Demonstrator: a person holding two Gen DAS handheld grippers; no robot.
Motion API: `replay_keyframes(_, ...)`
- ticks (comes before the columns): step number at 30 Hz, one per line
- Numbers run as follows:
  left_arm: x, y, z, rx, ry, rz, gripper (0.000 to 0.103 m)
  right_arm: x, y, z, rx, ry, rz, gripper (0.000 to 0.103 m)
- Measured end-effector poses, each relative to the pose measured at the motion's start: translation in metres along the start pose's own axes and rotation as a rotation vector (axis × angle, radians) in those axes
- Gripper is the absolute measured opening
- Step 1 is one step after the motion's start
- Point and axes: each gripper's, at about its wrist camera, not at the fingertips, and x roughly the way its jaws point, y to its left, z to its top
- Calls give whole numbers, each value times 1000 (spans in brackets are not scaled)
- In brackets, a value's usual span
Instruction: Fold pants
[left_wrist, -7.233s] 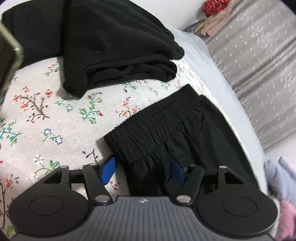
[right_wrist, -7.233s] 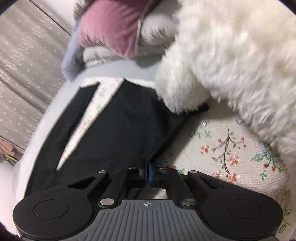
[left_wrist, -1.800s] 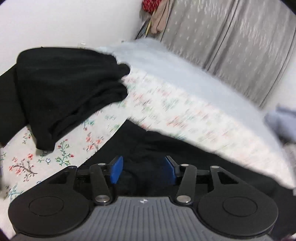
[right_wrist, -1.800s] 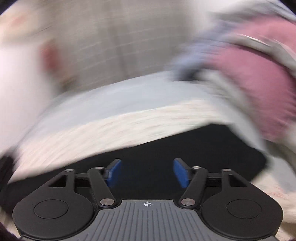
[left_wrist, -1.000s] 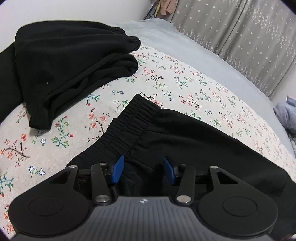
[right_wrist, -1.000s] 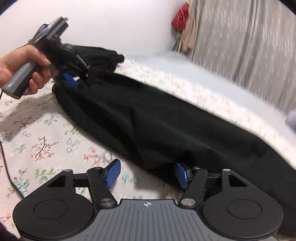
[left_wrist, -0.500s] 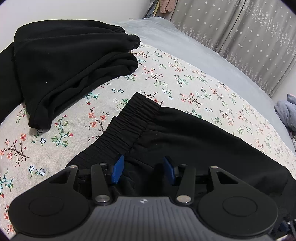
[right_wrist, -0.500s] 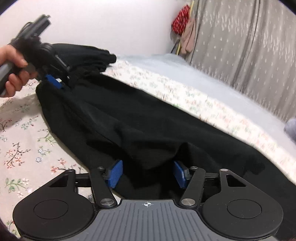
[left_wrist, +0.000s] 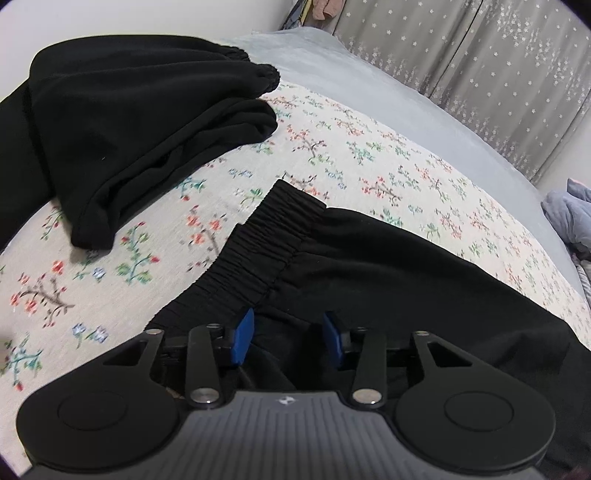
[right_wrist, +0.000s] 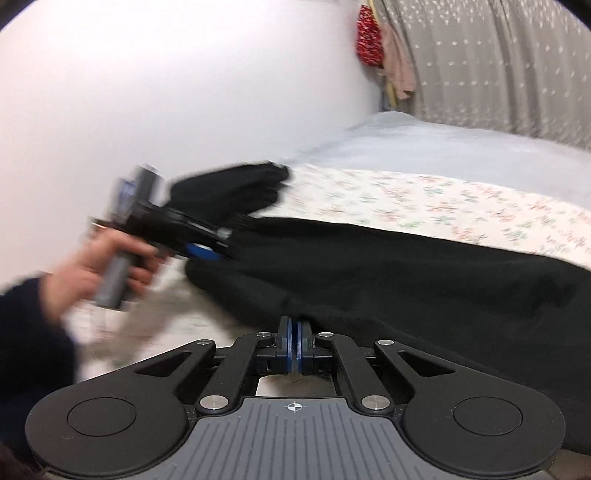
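A floral cotton bedspread carries long black pants with an elastic waistband. The left gripper hangs parted over the waist. In the right view, the right gripper pinches the pants' near edge.

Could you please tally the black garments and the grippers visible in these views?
Pants being folded: 1
Other black garments, piled: 1 heap; pieces cannot be told apart
Grippers: 2, left and right
Total: 4
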Motion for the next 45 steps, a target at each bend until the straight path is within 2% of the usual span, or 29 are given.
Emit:
replay_keyframes(2, -4, 3, -4, 8, 16, 4, 54, -14, -2, -7, 58, 19, 47, 0)
replay_keyframes(4, -8, 1, -11, 53, 16, 26, 53, -14, -4, -16, 115, 81, 102, 0)
replay_keyframes(5, -10, 0, -15, 72, 11, 35, 53, -10, -3, -21, 106, 122, 89, 0)
replay_keyframes(7, -13, -4, -24, 116, -2, 58, 53, 8, 2, -35, 55, 223, 6, 0)
replay_keyframes(9, -15, -9, -32, 169, -18, 83, 53, 17, 5, -48, -2, 268, -20, 8)
replay_keyframes(11, -19, -11, -37, 199, -34, 95, 53, 12, 9, -52, -57, 240, -50, 8)
replay_keyframes(13, -28, -8, -38, 183, -60, 71, 53, 4, 13, -47, -84, 174, -81, 10)
replay_keyframes(17, -47, -4, -40, 166, -163, 27, 57, 13, 32, -39, -180, 81, -132, 11)
replay_keyframes(19, -40, -1, -43, 148, -127, -6, 57, 28, 37, -38, -207, 82, -175, 21)
replay_keyframes(20, -33, -1, -46, 143, -85, -13, 57, 39, 35, -39, -202, 110, -203, 23)
replay_keyframes(22, -20, -2, -54, 174, -24, 27, 55, 61, 29, -44, -192, 192, -225, 23)
replay_keyframes(23, -19, -4, -58, 204, -23, 50, 50, 72, 26, -47, -174, 264, -229, 23)
replay_keyframes(24, -19, -5, -60, 234, -30, 72, 45, 75, 23, -49, -155, 301, -231, 23)
replay_keyframes(29, -21, -6, -70, 286, -26, 123, 44, 66, 16, -47, -74, 394, -155, 23)
replay_keyframes(31, -26, -5, -66, 253, -50, 109, 44, 60, 18, -44, -97, 379, -162, 23)
replay_keyframes(34, -49, -13, -65, 263, -180, 56, 45, 41, 25, -30, -138, 215, -184, 23)
replay_keyframes(35, -55, -18, -67, 286, -221, 46, 48, 37, 24, -25, -124, 165, -191, 24)
replay_keyframes(36, -57, -25, -68, 307, -252, 38, 55, 36, 21, -20, -105, 126, -206, 29)
replay_keyframes(37, -54, -31, -69, 326, -260, 39, 59, 39, 19, -18, -86, 113, -225, 33)
replay_keyframes(38, -45, -38, -70, 340, -236, 54, 61, 48, 15, -18, -72, 136, -247, 37)
replay_keyframes(41, -9, -44, -73, 347, -101, 123, 61, 77, 6, -32, -62, 320, -255, 37)
replay_keyframes(45, -6, -41, -69, 351, -89, 157, 61, 59, 6, -33, -63, 406, -186, 37)
